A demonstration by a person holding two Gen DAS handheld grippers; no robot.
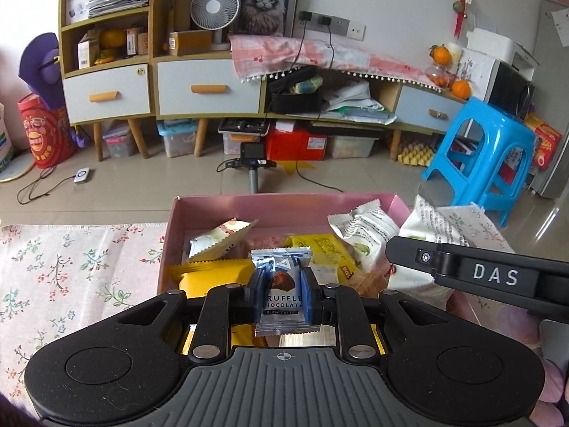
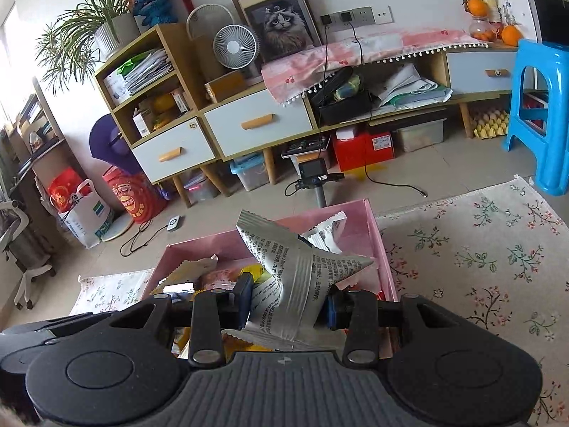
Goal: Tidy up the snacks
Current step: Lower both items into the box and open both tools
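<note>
A: Left gripper (image 1: pixel 283 297), low centre of its view, pinches a small silver-blue truffle chocolate packet (image 1: pixel 282 284) upright over the pink cardboard box (image 1: pixel 249 210).

B: And the right gripper (image 2: pixel 288 306) clamps a crinkled white foil snack bag with black print (image 2: pixel 298 277), centre frame, above that box's right side on the floral tablecloth (image 2: pixel 480 249).

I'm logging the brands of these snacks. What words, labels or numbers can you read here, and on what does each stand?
"RUFFLE / HOCOLATE", first letters hidden by a pad: on the chocolate packet in the left gripper.
"DAS": on the right gripper's arm.
Dense print on the white packet in the right gripper: too small to read.
Labels on the red bag and shelf boxes: blurred.
</note>
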